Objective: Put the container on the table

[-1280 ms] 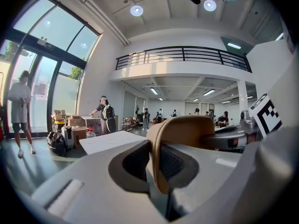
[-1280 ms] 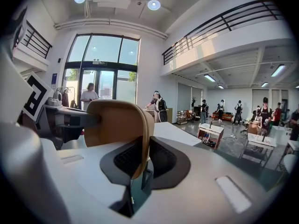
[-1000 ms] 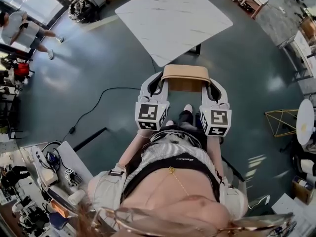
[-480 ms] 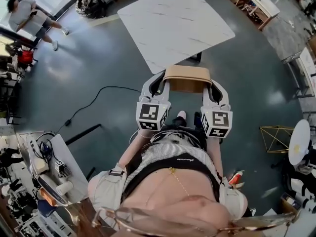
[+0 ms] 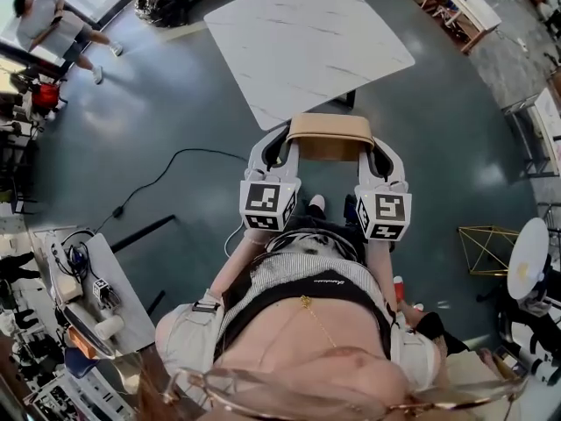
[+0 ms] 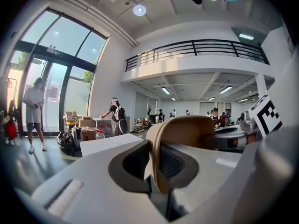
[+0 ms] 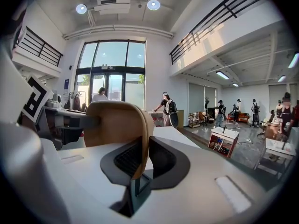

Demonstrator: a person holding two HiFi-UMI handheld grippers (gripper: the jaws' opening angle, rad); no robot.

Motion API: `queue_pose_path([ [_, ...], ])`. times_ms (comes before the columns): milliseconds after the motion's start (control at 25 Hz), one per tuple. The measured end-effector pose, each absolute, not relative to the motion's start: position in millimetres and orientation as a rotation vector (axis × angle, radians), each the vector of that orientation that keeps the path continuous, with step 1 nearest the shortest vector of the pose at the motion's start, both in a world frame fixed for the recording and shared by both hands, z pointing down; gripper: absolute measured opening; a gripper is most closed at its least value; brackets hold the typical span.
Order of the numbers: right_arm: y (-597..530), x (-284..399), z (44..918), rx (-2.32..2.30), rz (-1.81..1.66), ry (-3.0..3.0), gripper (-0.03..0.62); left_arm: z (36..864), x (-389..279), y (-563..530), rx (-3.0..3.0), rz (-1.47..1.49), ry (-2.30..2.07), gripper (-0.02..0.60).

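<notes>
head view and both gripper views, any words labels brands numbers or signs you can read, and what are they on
Nothing can be read for certain.
Black waistband: one small pale line of print, too small to read.
Marker cube on the left gripper: black-and-white squares, no letters.
Marker cube on the right gripper: the same.
Container: no print visible.

It was a large open workshop or lab hall. Ahead and to the left of the left gripper [image 6: 156,162] rose tall glazed entrance doors [image 6: 51,87], with stacked cardboard boxes [image 6: 81,122] near them. A railed mezzanine [image 6: 196,48] ran overhead. Beyond the right gripper [image 7: 140,160] people [image 7: 169,107] stood among work tables [image 7: 224,136]. Behind the grippers, to their left, a bench [image 5: 136,296] carried electronics and cables.
</notes>
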State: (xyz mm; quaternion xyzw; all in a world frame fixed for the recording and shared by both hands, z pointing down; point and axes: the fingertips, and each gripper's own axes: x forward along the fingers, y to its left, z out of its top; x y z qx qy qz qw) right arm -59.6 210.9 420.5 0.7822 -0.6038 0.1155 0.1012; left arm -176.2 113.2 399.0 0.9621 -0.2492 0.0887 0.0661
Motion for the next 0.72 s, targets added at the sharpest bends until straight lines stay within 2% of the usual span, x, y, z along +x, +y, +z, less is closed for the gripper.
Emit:
queue_pose_path([
  [720, 159.8, -3.1, 421.6, 2.411, 0.347, -1.65, 0.054, 403.4, -109.6, 50.9, 2.941, 0.262, -0.596, 0.035],
])
